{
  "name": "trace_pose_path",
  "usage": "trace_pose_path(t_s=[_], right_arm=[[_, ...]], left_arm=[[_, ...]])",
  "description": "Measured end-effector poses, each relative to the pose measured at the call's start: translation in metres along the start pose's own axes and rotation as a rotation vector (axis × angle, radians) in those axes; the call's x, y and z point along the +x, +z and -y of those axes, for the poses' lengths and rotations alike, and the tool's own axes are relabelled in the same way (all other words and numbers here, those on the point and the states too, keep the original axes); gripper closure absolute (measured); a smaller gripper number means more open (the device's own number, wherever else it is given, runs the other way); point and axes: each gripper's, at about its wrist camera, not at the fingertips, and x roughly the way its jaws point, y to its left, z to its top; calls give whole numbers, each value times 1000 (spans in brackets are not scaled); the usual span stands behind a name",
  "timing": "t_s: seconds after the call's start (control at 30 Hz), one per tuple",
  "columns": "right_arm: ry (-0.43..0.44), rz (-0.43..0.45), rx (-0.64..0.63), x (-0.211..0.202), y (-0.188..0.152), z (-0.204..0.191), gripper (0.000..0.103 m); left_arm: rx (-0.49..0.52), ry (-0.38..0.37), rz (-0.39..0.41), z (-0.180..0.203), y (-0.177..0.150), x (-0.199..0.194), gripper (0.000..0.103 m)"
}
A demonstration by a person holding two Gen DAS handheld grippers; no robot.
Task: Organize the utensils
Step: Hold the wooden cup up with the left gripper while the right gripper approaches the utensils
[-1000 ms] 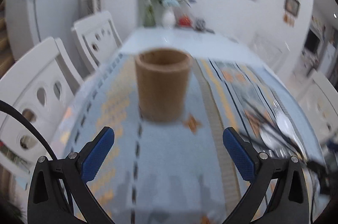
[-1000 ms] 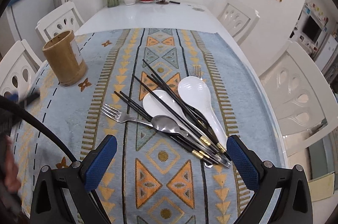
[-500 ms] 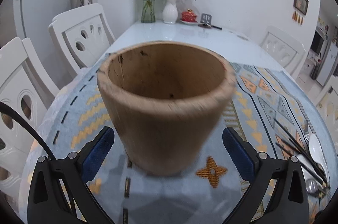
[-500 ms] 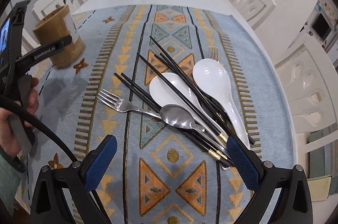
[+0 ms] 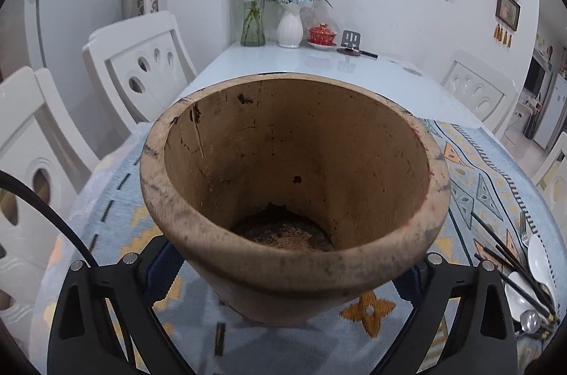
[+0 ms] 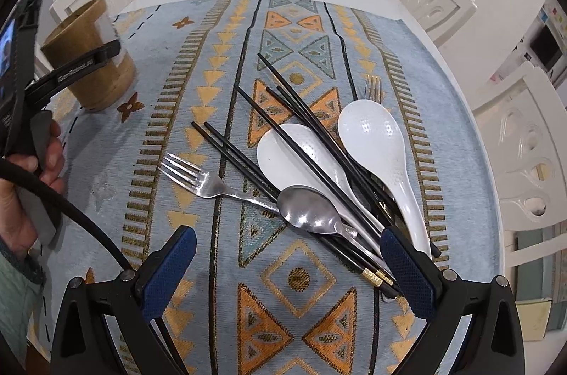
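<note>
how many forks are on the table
2: one fork lies left of the pile, another fork pokes out behind the right white spoon. More may hide underneath.

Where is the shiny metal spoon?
In the right wrist view, the metal spoon lies low in the utensil pile on the patterned cloth, between the fork and the white spoons.

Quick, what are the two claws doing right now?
Left claw: has just been closing around the wooden utensil holder; grip cannot be told.
Right claw: open, holding nothing, above the chopsticks.
</note>
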Motion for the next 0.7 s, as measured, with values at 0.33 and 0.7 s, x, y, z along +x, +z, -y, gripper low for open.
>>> trace_pose_path(t_s=[0.33,0.7], right_arm=[[6,16,-8,-7,-8,-8,0],[12,55,-35,-21,-23,-13,0]], left_arm=[[-16,13,-25,-7,-27,-56,6],[-8,-2,-64,-6,-61,-72,5]])
